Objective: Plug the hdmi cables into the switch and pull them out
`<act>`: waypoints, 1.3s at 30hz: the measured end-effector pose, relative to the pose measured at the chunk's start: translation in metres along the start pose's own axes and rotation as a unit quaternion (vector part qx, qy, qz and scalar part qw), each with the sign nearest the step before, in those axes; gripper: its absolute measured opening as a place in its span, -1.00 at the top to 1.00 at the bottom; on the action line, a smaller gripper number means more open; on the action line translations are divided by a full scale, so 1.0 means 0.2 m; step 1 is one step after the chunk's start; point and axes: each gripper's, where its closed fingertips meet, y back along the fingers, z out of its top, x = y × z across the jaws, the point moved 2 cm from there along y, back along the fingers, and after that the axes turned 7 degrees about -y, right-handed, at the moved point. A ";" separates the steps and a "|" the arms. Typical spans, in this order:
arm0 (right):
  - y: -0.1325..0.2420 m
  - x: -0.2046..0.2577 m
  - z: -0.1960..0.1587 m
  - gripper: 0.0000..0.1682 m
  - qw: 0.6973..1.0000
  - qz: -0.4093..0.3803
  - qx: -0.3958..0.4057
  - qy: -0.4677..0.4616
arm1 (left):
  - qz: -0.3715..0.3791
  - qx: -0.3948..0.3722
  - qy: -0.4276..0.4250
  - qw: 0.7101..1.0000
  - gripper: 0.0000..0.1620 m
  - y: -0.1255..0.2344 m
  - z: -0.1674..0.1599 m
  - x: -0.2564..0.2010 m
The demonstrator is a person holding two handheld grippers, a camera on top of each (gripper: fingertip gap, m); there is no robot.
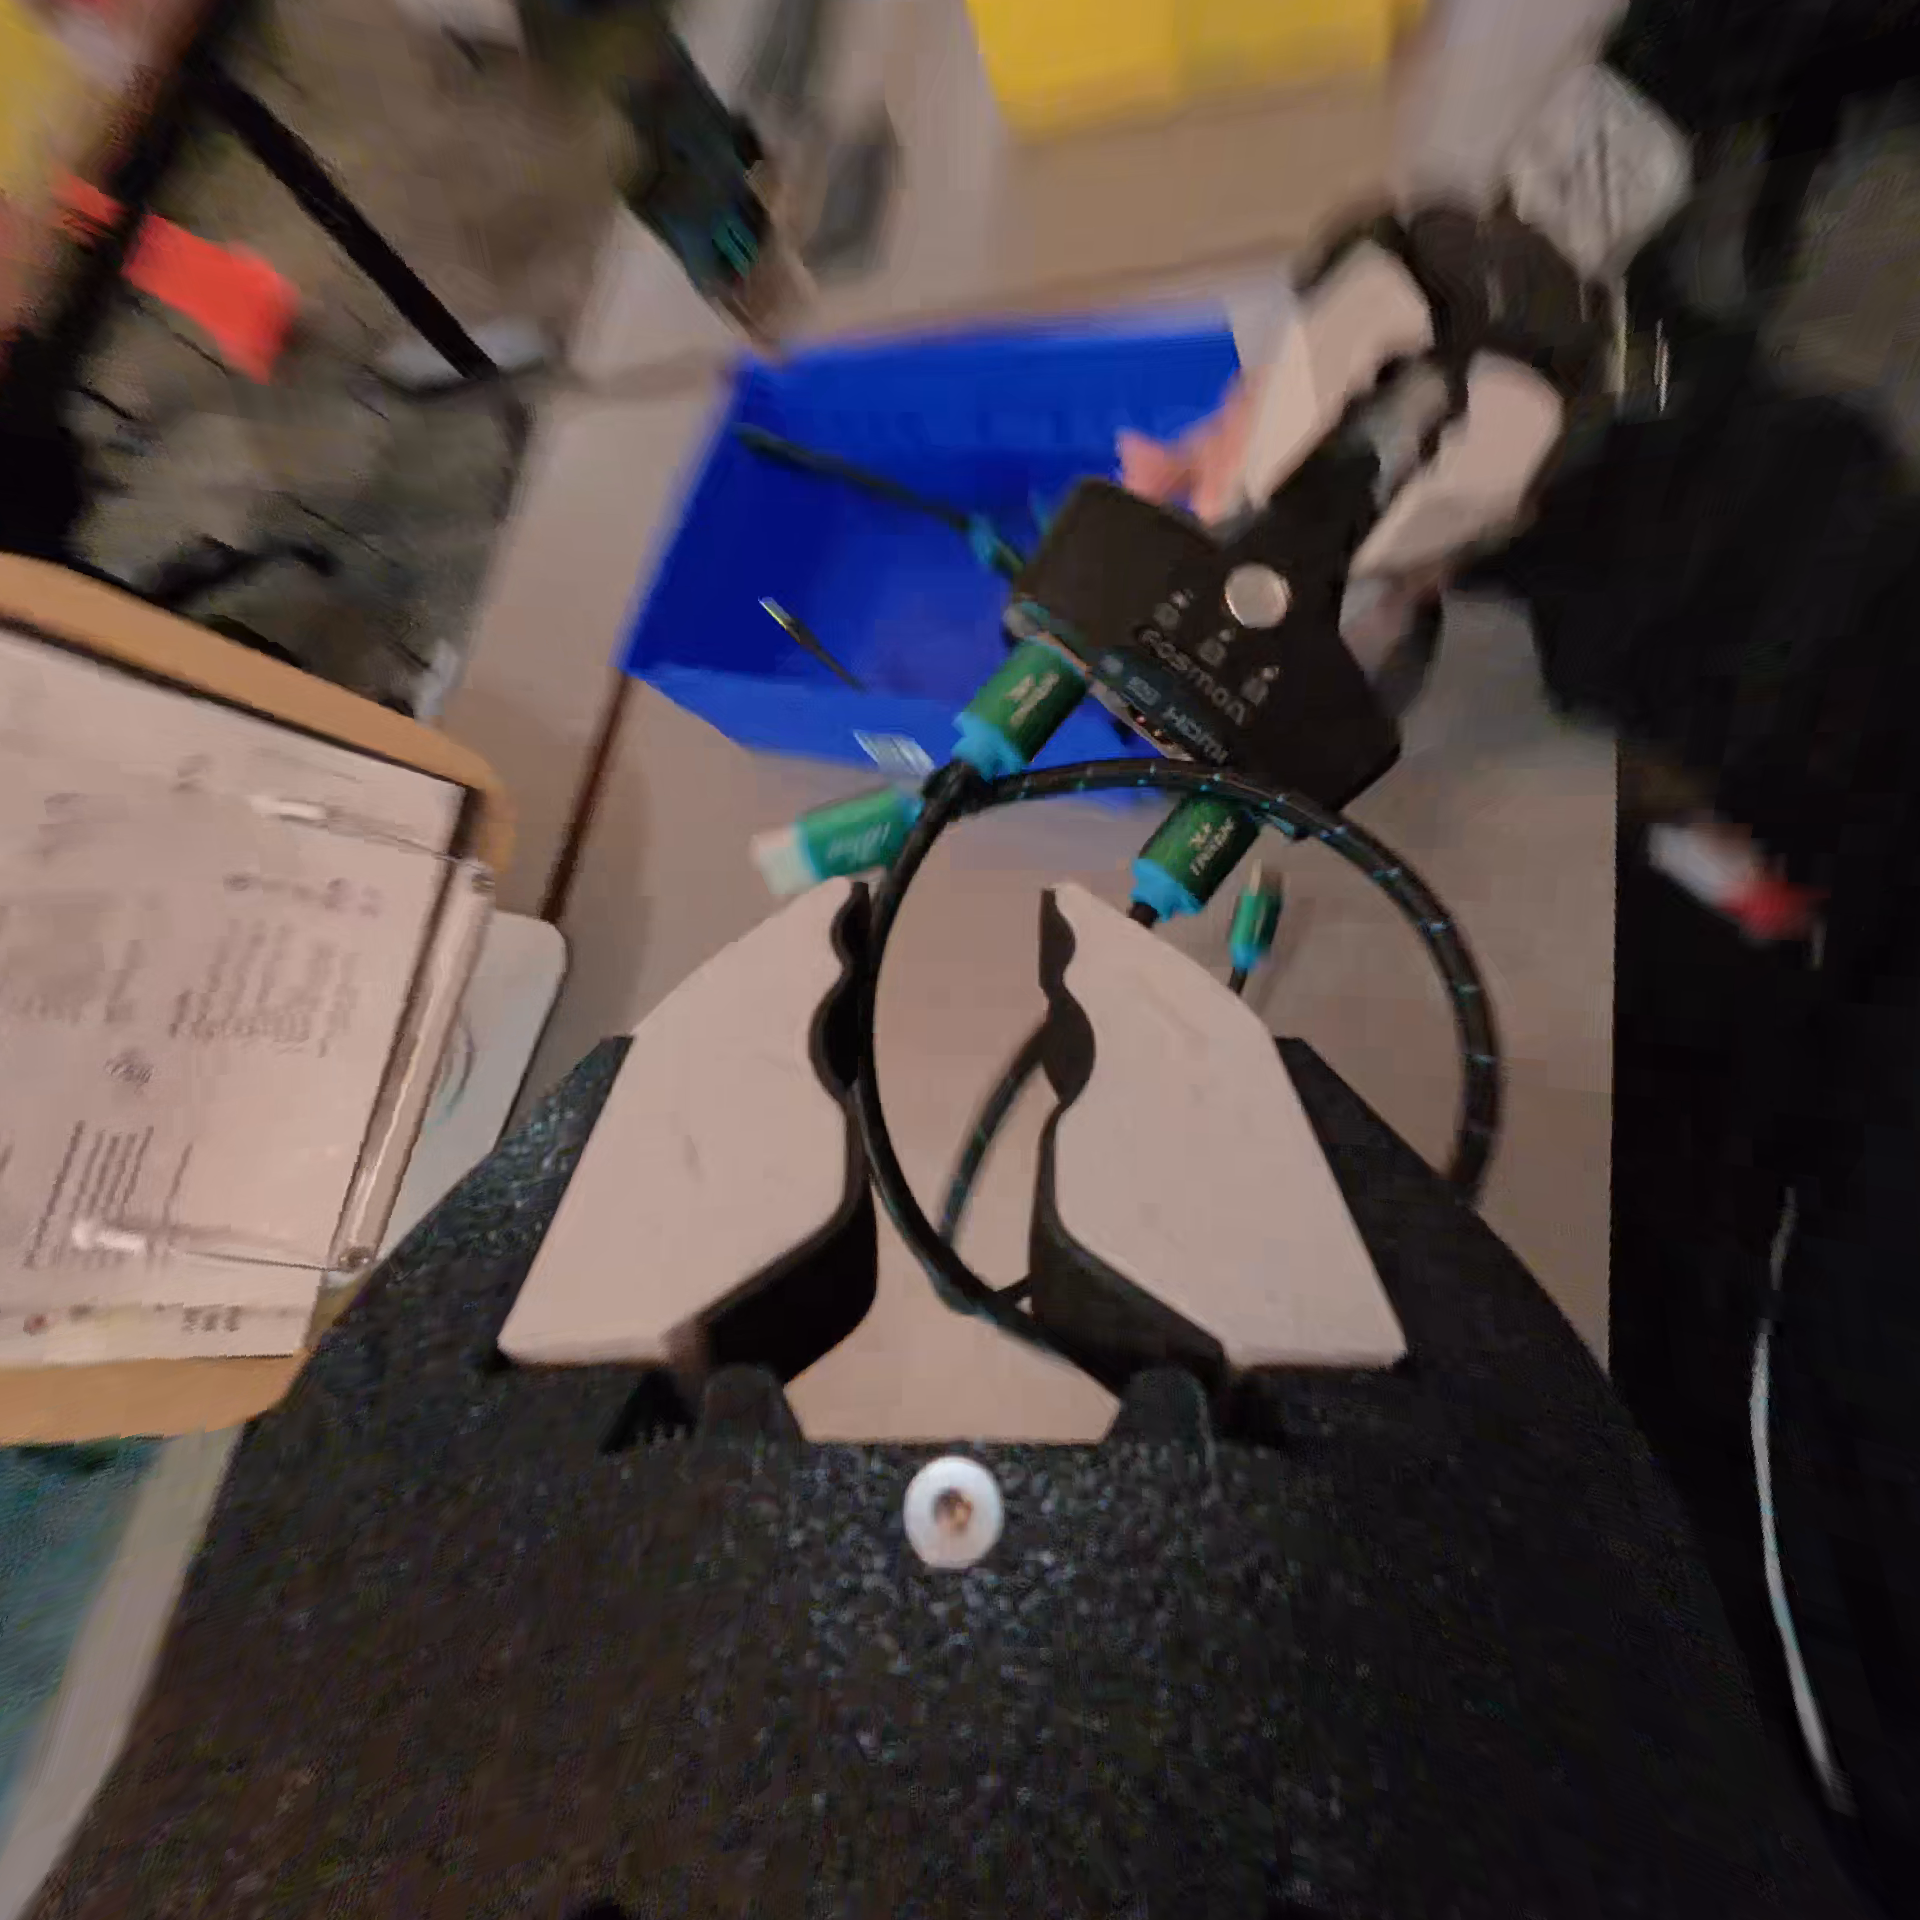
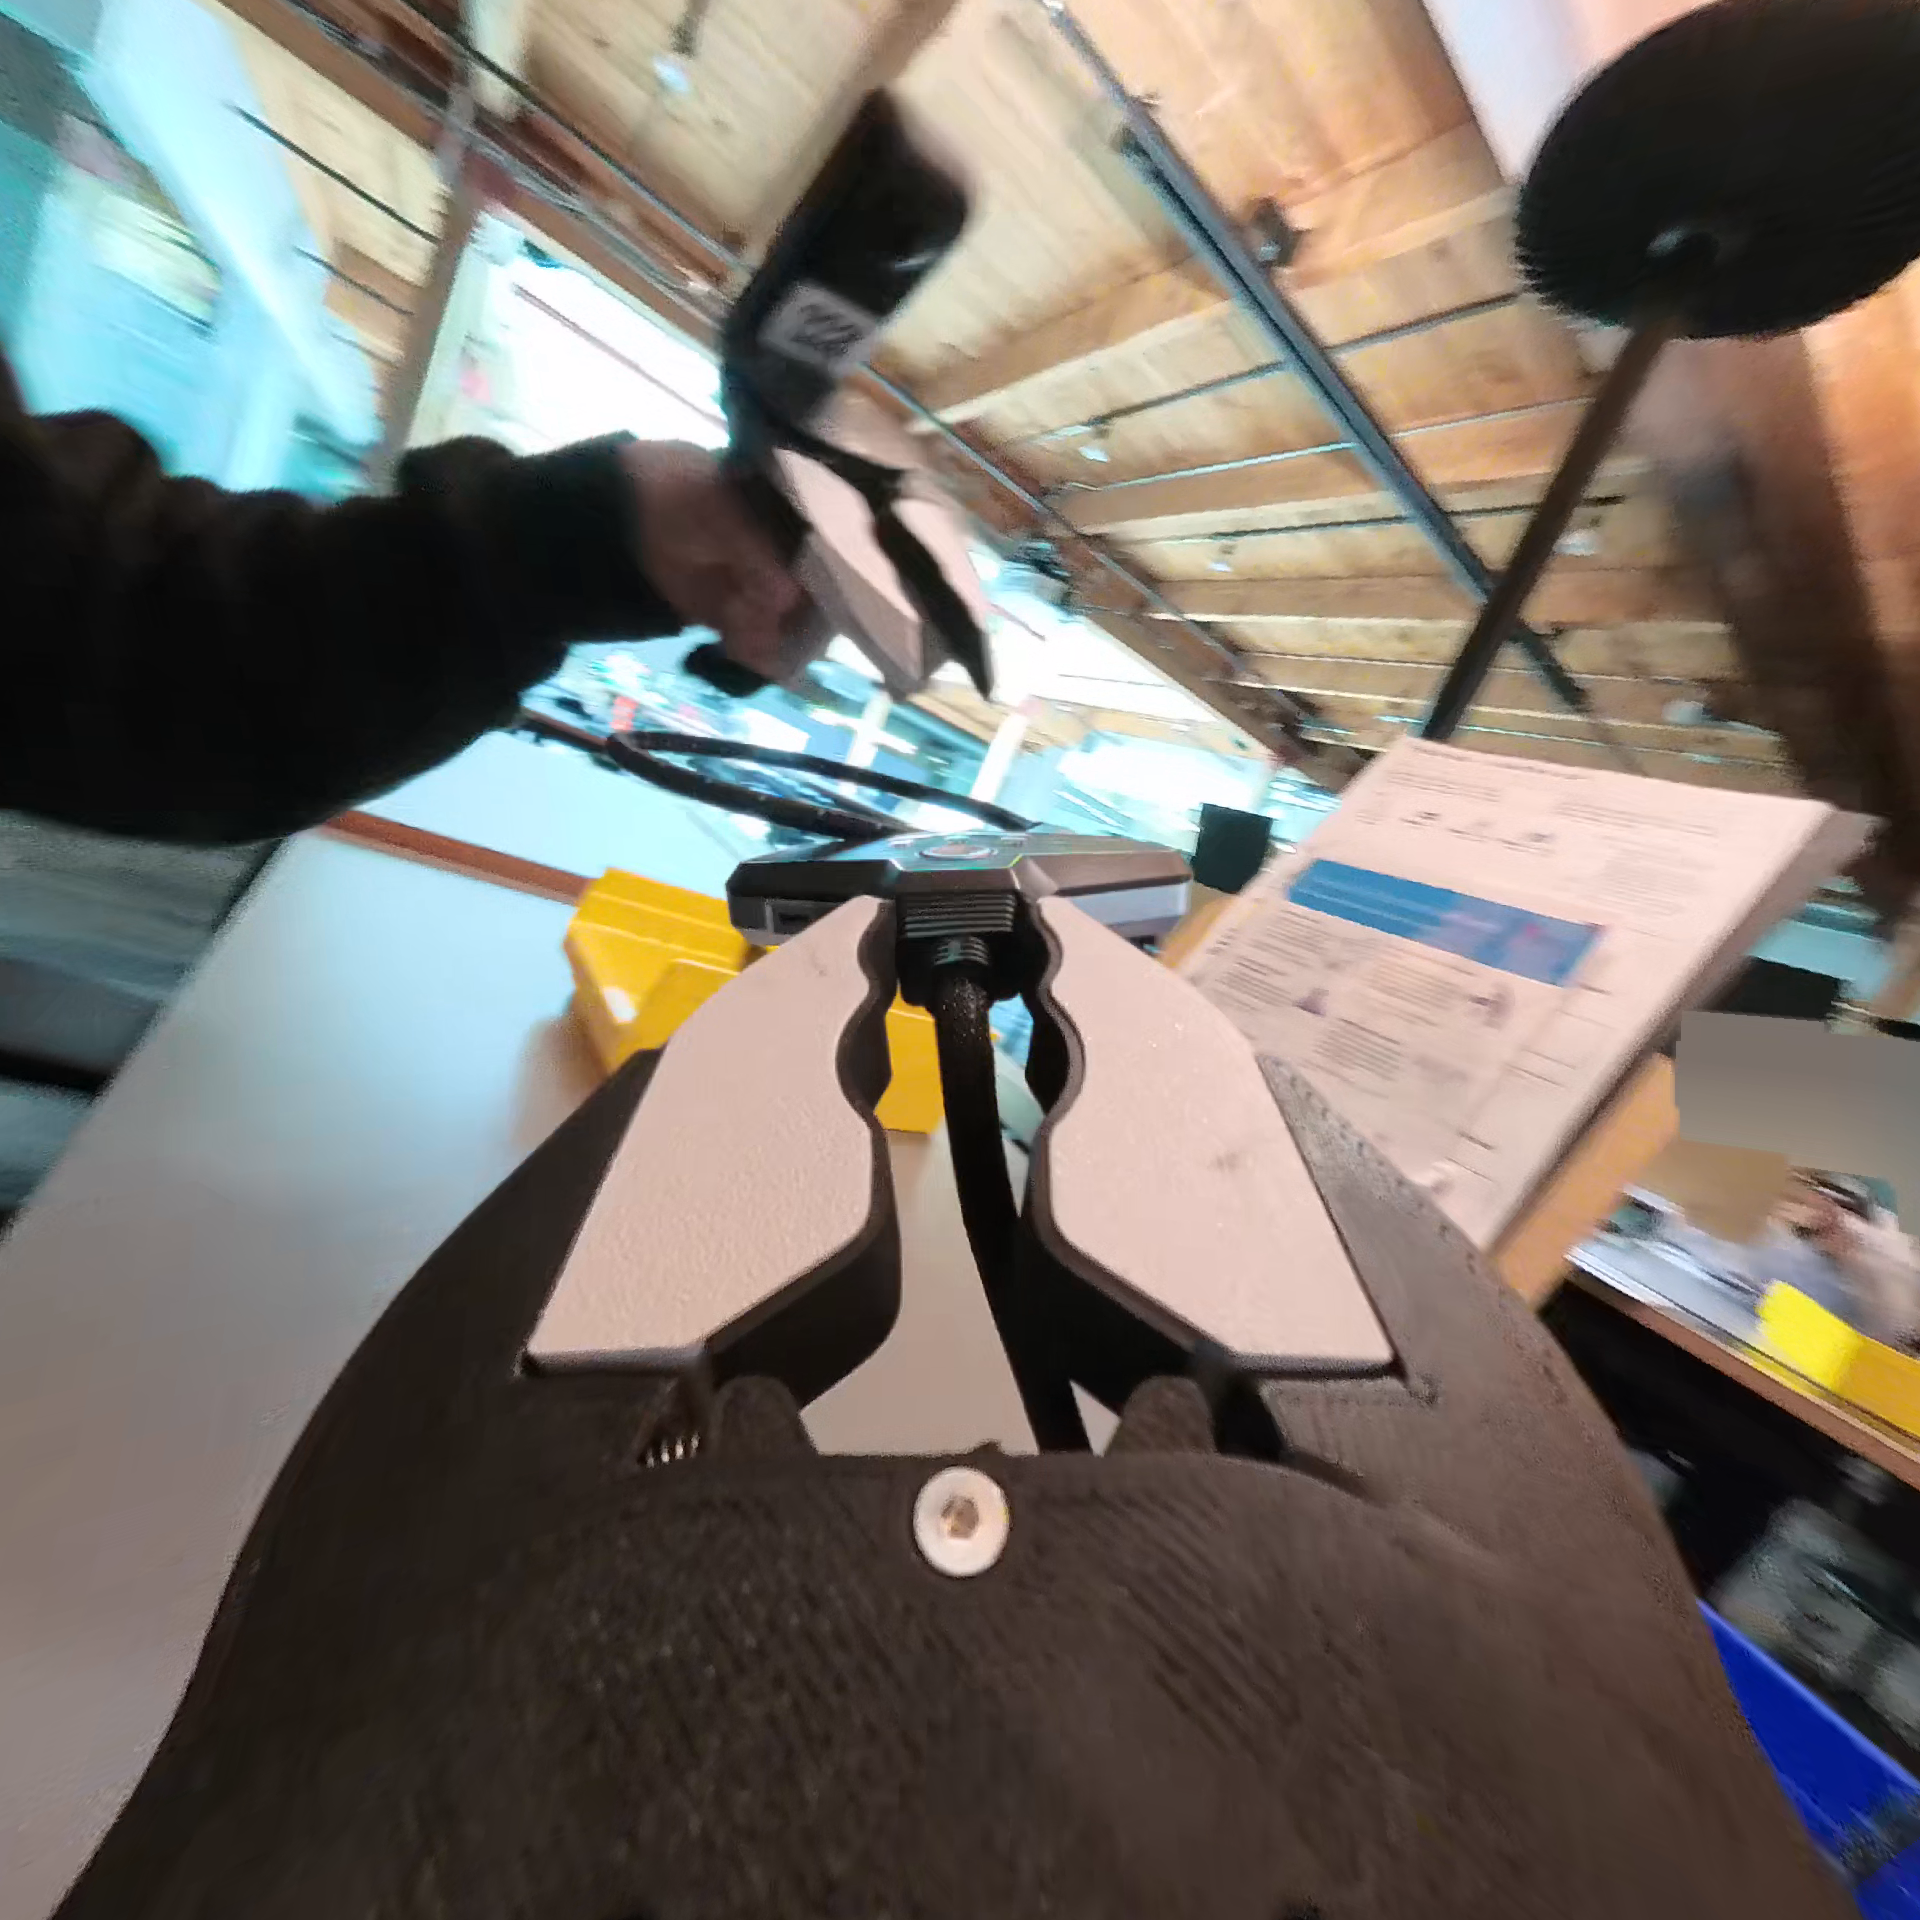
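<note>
In the left wrist view the black HDMI switch point(image 1: 1216, 644) is held up in the air by my right gripper point(image 1: 1340, 488). One green HDMI plug point(image 1: 1013, 696) sits in the switch's left side. A second green plug point(image 1: 1195, 847) hangs at its near edge; I cannot tell if it is seated. A third green plug point(image 1: 831, 842) is free, just beyond my left fingertip. My left gripper point(image 1: 951, 904) is open; a black cable loop point(image 1: 1455, 997) runs through the gap, ungripped. In the right wrist view my right gripper point(image 2: 956, 935) is shut on the switch point(image 2: 956, 862) at its cable neck.
A blue bin point(image 1: 914, 499) stands behind the switch. A paper sheet on a wooden stand point(image 1: 208, 987) is at the left, and shows in the right wrist view point(image 2: 1455, 956). Yellow bin point(image 2: 665, 956) on the white table point(image 2: 260, 1143). A person's hand holds the left gripper point(image 2: 883, 561) above.
</note>
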 end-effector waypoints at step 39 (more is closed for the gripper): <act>0.26 -0.80 -0.43 0.72 0.856 -0.265 0.441 0.044 | -0.109 -0.191 0.268 0.938 0.69 -0.43 -0.93 -0.31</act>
